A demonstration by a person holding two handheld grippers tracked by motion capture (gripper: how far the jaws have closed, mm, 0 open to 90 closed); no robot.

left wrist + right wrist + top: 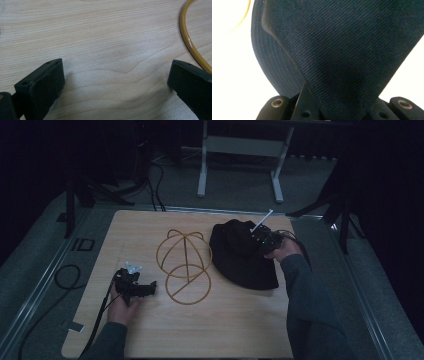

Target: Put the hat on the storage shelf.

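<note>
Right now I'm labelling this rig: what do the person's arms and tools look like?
Both forearms wear dark grey-green long sleeves. Each hand carries a black two-jaw tool: the left tool has a pale plate on top and a trailing black cable; the right tool carries a thin white rod.

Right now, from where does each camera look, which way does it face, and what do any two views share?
High view: above the person's side, facing forward and down on the wooden table; both forearms, left gripper, right gripper.
Left gripper view: low along open jaws at the tabletop and the yellow wire frame.
Right gripper view: along jaws pinching the black hat.
Shared: the hat and the frame also appear from above.
</note>
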